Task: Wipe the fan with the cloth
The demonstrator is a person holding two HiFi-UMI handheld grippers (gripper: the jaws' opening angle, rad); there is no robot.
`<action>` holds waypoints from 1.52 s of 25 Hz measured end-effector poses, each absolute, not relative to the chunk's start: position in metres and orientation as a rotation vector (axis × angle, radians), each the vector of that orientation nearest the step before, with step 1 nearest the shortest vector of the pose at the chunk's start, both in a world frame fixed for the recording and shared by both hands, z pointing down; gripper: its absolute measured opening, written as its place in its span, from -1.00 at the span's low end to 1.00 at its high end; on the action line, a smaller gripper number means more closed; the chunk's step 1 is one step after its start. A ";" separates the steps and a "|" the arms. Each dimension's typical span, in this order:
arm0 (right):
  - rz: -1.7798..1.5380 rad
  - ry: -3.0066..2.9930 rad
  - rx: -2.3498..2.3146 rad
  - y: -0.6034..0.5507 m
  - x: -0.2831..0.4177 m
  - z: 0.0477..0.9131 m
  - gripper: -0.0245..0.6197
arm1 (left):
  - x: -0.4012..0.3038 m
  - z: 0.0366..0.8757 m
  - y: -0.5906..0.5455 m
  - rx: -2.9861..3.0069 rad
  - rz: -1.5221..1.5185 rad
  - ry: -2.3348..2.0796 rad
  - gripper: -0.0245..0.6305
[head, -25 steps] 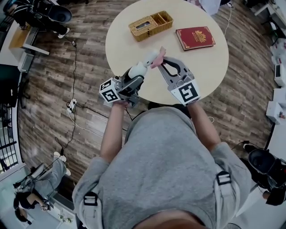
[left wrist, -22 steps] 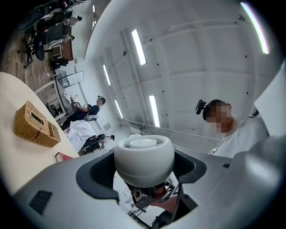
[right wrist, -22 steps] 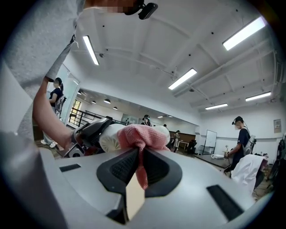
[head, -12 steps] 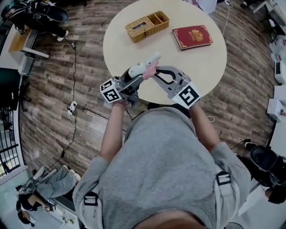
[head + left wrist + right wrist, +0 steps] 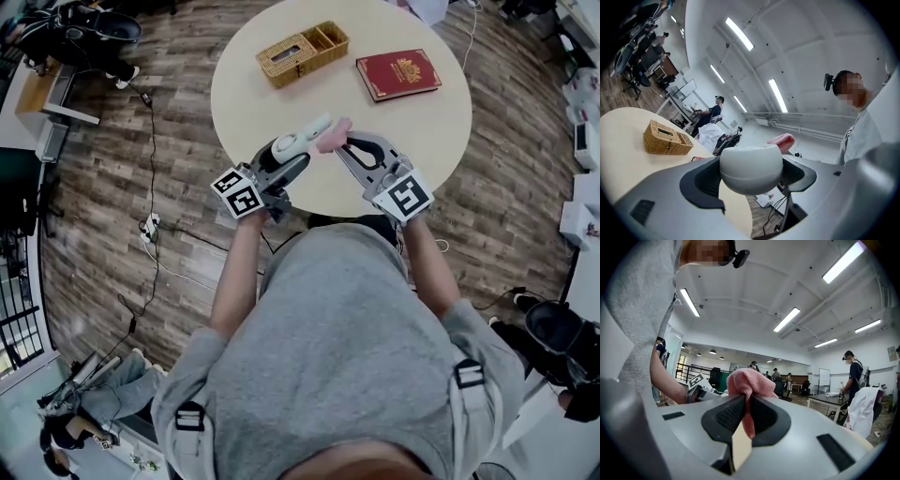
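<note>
The cloth has slid along the fan. Gripper views alone show the left gripper clamping the fan, the right gripper pinching the cloth.

Bright, even light from ceiling tubes above the fingers in both gripper views; tubes clip to white. Head view is dimmer, with a soft shadow on the table under the fingers. Heavy fisheye everywhere: bent lines, dark corners. Cloth between right fingers is sharp. Fan between left fingers is near-white, low contrast.
</note>
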State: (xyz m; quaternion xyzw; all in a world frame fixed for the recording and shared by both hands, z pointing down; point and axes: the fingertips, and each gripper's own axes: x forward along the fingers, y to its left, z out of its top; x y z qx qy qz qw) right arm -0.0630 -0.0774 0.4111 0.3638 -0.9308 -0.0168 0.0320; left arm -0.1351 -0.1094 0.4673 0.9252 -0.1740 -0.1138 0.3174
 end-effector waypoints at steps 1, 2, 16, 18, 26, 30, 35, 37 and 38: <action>-0.065 -2.865 1.121 -0.078 -0.058 0.415 -0.81 | -0.136 0.470 -0.110 2.441 -0.280 -0.475 0.26; -0.087 -2.864 1.121 -0.080 -0.054 0.419 -0.81 | -0.136 0.473 -0.111 2.452 -0.259 -0.489 0.26; -0.101 -2.751 1.119 -0.074 -0.043 0.450 -0.81 | -0.114 0.499 -0.097 2.628 0.040 -0.530 0.26; -0.084 -2.749 1.122 -0.071 -0.042 0.449 -0.81 | -0.113 0.501 -0.093 2.636 0.067 -0.521 0.26; -0.035 -2.677 1.153 -0.066 -0.028 0.468 -0.81 | -0.110 0.513 -0.086 2.679 0.178 -0.516 0.26; -0.024 -2.644 1.152 -0.066 -0.024 0.478 -0.81 | -0.108 0.518 -0.085 2.692 0.217 -0.508 0.26; -0.027 -2.621 1.158 -0.065 -0.020 0.483 -0.81 | -0.104 0.530 -0.082 2.707 0.285 -0.496 0.26; -0.030 -2.614 1.162 -0.066 -0.018 0.485 -0.81 | -0.101 0.533 -0.079 2.714 0.306 -0.483 0.26; -0.030 -2.610 1.164 -0.066 -0.017 0.485 -0.81 | -0.100 0.534 -0.078 2.718 0.315 -0.476 0.26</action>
